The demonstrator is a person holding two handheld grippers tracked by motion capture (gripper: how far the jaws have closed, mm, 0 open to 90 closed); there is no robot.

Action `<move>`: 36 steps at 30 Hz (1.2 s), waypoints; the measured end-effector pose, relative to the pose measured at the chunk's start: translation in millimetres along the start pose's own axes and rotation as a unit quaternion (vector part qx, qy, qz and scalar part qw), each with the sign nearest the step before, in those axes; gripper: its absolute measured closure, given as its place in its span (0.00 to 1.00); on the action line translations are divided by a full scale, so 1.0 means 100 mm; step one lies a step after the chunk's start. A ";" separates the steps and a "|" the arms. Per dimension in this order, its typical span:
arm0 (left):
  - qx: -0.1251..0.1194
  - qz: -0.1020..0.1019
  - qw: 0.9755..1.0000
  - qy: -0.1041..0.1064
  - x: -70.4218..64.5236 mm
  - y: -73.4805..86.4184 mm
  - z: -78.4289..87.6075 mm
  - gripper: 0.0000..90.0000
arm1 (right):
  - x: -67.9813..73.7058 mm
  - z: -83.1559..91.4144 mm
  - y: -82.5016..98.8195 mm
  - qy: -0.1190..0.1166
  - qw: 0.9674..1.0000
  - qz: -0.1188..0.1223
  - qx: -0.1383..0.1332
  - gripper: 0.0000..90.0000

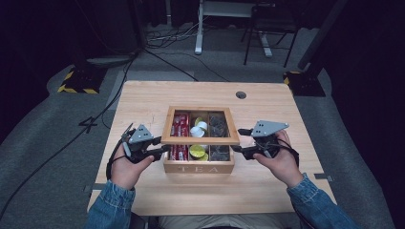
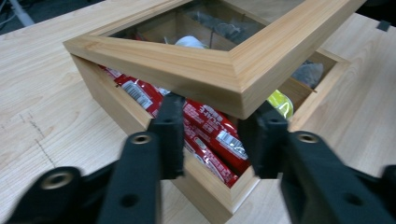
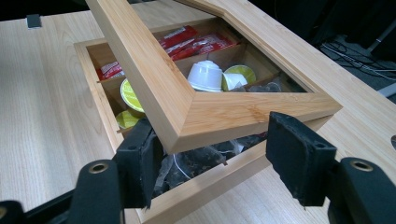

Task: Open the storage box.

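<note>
— Noticed where the tea box (image 1: pixel 198 168) stood?

— In the middle of the worktop (image 1: pixel 143 95), with the lid (image 1: pixel 200 140) raised at the near edge and apparently hinged at the far side.

— And the left tongs (image 1: pixel 162 145)?

— Stood apart, straddling the near left corner of the lid from below; clamped on nothing. Same for the right tongs (image 1: pixel 237 140) at the near right corner: wide apart, with no pressing on the wood.

— Found any risk there?

— Yes. Looked propped on the tips only, not pinched. Could have slid off through a small pull toward the near side, then dropped shut with a bang on the glass. Could also have twisted at the hinges through uneven lifting. Might have nipped the red sachets (image 2: pixel 205 130) lying high in the left compartments, too.
</note>
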State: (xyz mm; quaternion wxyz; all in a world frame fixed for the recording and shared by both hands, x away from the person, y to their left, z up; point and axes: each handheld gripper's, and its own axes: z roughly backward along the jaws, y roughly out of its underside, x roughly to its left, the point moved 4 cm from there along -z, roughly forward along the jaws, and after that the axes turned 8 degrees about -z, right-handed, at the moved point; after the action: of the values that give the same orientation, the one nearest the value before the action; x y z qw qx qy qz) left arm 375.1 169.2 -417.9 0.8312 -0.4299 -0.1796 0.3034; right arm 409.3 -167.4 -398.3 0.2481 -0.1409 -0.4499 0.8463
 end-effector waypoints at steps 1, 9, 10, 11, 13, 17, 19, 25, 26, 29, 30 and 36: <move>0.004 0.003 1.000 0.001 0.00 0.00 0.00 0.59 | 0.00 0.00 -0.01 0.001 1.000 0.001 -0.001 0.41; 0.011 0.015 1.000 -0.001 0.00 0.06 0.00 0.51 | -0.07 0.06 -0.19 0.010 1.000 0.016 -0.015 0.41; 0.011 0.017 1.000 -0.003 0.00 0.07 0.00 0.51 | -0.09 0.07 -0.22 0.009 1.000 0.016 -0.017 0.41; 0.011 0.019 1.000 -0.005 0.01 0.09 0.01 0.50 | -0.11 0.07 -0.25 0.008 1.000 0.015 -0.018 0.41; 0.012 0.025 1.000 -0.010 0.03 0.13 0.03 0.49 | -0.15 0.07 -0.30 0.013 1.000 0.015 -0.021 0.41; 0.020 0.035 0.999 -0.028 0.08 0.24 0.08 0.49 | -0.23 0.09 -0.43 0.012 0.999 0.019 -0.030 0.44; 0.022 0.044 0.998 -0.036 0.10 0.30 0.12 0.48 | -0.28 0.10 -0.50 0.011 0.999 0.020 -0.036 0.45; 0.025 0.054 0.997 -0.055 0.16 0.40 0.18 0.46 | -0.43 0.10 -0.67 0.005 0.998 0.008 -0.055 0.47; 0.025 0.057 0.996 -0.059 0.17 0.42 0.18 0.45 | -0.45 0.10 -0.69 0.004 0.998 0.007 -0.057 0.48; 0.027 0.056 0.996 -0.066 0.20 0.44 0.17 0.44 | -0.50 0.10 -0.74 0.003 0.998 0.002 -0.065 0.48; 0.029 0.056 0.996 -0.065 0.21 0.44 0.16 0.44 | -0.51 0.09 -0.75 0.006 0.998 0.003 -0.067 0.48; 0.030 0.058 0.996 -0.060 0.23 0.44 0.12 0.44 | -0.61 0.08 -0.85 0.015 0.996 0.000 -0.084 0.49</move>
State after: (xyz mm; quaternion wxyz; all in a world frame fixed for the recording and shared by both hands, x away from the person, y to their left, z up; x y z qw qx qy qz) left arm 370.5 211.7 -446.6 0.8127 -0.3952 -0.1942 0.3817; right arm 481.0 -166.2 -322.6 0.2421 -0.1735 -0.5157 0.8033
